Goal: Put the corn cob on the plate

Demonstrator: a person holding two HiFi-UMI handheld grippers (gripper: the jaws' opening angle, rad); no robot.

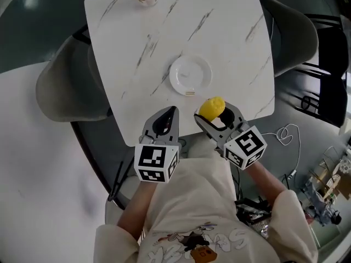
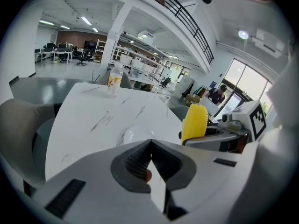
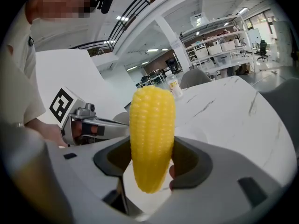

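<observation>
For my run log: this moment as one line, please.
right gripper: shut on corn cob | left gripper: shut, empty | plate: no corn cob yet

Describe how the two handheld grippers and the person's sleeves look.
The left gripper and right gripper are light grey, with broad tapering jaws lined by dark ribbed pads. Each carries a white cube with black square markers. The person's sleeves are cream, part of a top with a cartoon print.

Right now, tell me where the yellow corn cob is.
Head view: the yellow corn cob is clamped in the right claw, just below and right of the round white plate.
</observation>
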